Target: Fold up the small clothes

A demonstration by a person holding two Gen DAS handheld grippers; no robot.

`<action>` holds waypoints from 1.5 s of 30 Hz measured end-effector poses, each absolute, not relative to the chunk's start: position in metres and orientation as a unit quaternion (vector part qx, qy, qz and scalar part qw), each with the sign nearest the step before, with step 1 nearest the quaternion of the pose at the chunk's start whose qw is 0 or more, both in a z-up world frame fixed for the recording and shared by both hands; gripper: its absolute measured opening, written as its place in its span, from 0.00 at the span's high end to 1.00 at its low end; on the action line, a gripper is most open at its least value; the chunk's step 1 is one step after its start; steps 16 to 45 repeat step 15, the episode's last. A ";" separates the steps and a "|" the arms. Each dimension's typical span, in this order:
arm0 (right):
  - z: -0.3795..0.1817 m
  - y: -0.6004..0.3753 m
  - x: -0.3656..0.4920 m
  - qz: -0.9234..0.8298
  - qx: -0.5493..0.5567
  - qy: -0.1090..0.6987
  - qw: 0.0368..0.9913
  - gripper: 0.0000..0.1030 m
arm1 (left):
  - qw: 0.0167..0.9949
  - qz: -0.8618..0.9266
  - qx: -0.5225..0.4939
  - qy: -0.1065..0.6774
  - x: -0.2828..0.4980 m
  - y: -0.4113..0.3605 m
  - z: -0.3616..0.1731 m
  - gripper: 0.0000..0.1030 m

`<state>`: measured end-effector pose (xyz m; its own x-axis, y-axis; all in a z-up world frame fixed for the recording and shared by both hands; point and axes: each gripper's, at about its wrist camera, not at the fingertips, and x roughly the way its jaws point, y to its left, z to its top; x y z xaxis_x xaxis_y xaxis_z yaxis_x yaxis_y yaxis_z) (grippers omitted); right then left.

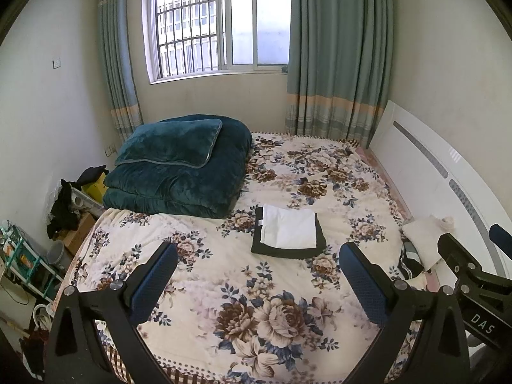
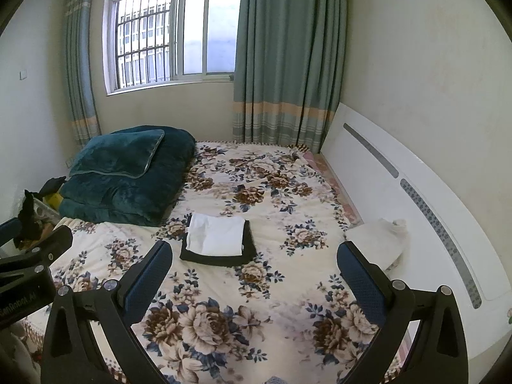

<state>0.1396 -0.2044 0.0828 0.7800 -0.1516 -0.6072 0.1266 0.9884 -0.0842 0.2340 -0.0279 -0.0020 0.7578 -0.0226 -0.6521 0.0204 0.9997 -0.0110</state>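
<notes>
A folded white garment [image 1: 289, 226] lies on top of a folded black garment [image 1: 288, 251] in the middle of the floral bed [image 1: 224, 275]. The same stack shows in the right wrist view, white piece [image 2: 217, 235] on black piece [image 2: 217, 257]. A crumpled white cloth [image 1: 424, 240] lies at the bed's right edge by the headboard, also in the right wrist view [image 2: 379, 241]. My left gripper [image 1: 257, 275] is open and empty, held above the bed, short of the stack. My right gripper [image 2: 254, 275] is open and empty, beside the left one.
A folded teal quilt [image 1: 179, 176] with a pillow fills the far left of the bed. A white headboard [image 1: 432, 172] runs along the right. Clutter, boxes and a bucket [image 1: 59, 254] stand on the floor at left. Window and curtains stand behind.
</notes>
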 end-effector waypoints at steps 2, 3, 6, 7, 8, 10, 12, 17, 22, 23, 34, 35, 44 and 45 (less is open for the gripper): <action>0.083 -0.205 0.140 -0.073 -0.017 0.323 0.943 0.00 | 0.937 -0.012 -0.001 0.348 0.234 -0.028 -0.002 0.00; 0.083 -0.204 0.140 -0.073 -0.017 0.323 0.943 0.00 | 0.937 -0.012 -0.001 0.348 0.234 -0.028 -0.002 0.00; 0.083 -0.203 0.138 -0.074 -0.017 0.321 0.944 0.00 | 0.938 -0.011 -0.001 0.348 0.234 -0.028 -0.002 0.00; 0.083 -0.202 0.138 -0.074 -0.016 0.321 0.944 0.00 | 0.938 -0.011 -0.001 0.348 0.234 -0.028 -0.002 0.00; 0.083 -0.203 0.138 -0.074 -0.016 0.321 0.944 0.00 | 0.938 -0.011 -0.001 0.347 0.234 -0.028 -0.002 0.00; 0.083 -0.203 0.137 -0.074 -0.016 0.321 0.944 0.00 | 0.937 -0.012 -0.002 0.348 0.233 -0.028 -0.003 0.00; 0.083 -0.203 0.137 -0.074 -0.016 0.321 0.944 0.00 | 0.938 -0.011 -0.001 0.347 0.233 -0.028 -0.003 0.00; 0.083 -0.203 0.137 -0.075 -0.016 0.321 0.944 0.00 | 0.938 -0.012 -0.002 0.347 0.235 -0.028 0.000 0.00; 0.083 -0.203 0.137 -0.075 -0.016 0.321 0.944 0.00 | 0.938 -0.012 -0.002 0.347 0.235 -0.028 0.000 0.00; 0.083 -0.203 0.137 -0.075 -0.016 0.321 0.944 0.00 | 0.938 -0.012 -0.002 0.347 0.235 -0.028 0.000 0.00; 0.083 -0.203 0.137 -0.075 -0.016 0.321 0.944 0.00 | 0.938 -0.012 -0.002 0.347 0.235 -0.028 0.000 0.00; 0.083 -0.203 0.137 -0.075 -0.016 0.321 0.944 0.00 | 0.938 -0.012 -0.002 0.347 0.235 -0.028 0.000 0.00; 0.083 -0.203 0.137 -0.075 -0.016 0.321 0.944 0.00 | 0.938 -0.012 -0.002 0.347 0.235 -0.028 0.000 0.00; 0.083 -0.203 0.137 -0.075 -0.016 0.321 0.944 0.00 | 0.938 -0.012 -0.002 0.347 0.235 -0.028 0.000 0.00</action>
